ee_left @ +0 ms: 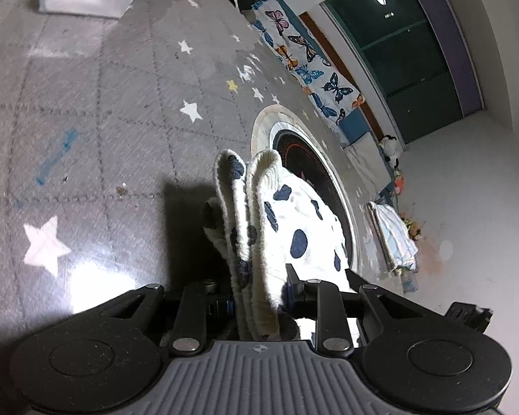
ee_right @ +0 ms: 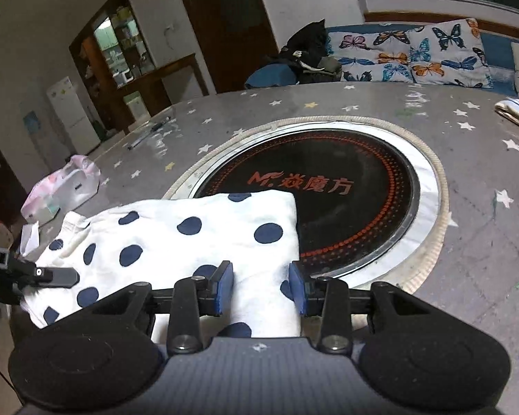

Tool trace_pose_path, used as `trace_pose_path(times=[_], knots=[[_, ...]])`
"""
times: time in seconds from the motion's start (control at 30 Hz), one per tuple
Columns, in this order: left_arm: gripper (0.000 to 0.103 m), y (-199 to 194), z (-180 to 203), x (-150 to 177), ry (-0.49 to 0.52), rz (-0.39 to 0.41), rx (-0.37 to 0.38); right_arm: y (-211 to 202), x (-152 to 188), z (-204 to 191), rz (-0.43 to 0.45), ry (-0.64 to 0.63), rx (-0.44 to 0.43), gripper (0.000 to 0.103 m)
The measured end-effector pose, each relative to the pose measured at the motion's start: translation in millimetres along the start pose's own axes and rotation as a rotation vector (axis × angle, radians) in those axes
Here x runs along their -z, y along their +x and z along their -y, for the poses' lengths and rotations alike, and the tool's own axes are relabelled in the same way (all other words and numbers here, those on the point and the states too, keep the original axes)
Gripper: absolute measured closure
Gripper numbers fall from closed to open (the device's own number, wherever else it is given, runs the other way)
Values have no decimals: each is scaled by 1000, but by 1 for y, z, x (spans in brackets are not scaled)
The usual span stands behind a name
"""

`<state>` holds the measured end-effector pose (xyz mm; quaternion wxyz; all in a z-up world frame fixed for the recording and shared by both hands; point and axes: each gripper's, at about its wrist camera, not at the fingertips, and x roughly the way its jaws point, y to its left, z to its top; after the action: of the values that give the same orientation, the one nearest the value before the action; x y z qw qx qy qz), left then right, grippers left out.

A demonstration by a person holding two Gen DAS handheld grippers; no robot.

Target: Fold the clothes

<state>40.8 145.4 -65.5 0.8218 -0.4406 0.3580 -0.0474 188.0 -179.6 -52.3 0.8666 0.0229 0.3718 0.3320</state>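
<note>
The dotted garment (ee_right: 176, 238) is spread on the counter (ee_right: 474, 242), partly over the round hob (ee_right: 356, 186). Its ribbed edge is clamped by the left gripper (ee_left: 259, 297). The right gripper (ee_right: 261, 287) is held open over it.

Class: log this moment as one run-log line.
left gripper: shut on polka-dot garment | right gripper: open, astride garment | fold: unfinished
</note>
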Motion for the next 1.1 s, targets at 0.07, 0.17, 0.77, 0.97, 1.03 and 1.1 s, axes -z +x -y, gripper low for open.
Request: trace_pose_path(times=[0.07, 0.17, 0.77, 0.97, 1.03, 1.1], knots=[[76, 2, 2, 0, 10, 2, -9, -1, 1, 2, 15, 12, 11, 66], [76, 2, 3, 1, 19, 5, -17, -1, 3, 6, 16, 40, -4, 65], [78, 31, 75, -5, 225, -40, -13, -69, 16, 20, 196, 139, 8, 99], [78, 89, 130, 4, 305, -108, 31, -112, 15, 60, 253, 175, 151, 99], [78, 108, 149, 7, 331, -131, 46, -126, 13, 77, 271, 191, 195, 99], [78, 128, 167, 9, 358, -153, 60, -136, 11, 91, 283, 203, 230, 99]])
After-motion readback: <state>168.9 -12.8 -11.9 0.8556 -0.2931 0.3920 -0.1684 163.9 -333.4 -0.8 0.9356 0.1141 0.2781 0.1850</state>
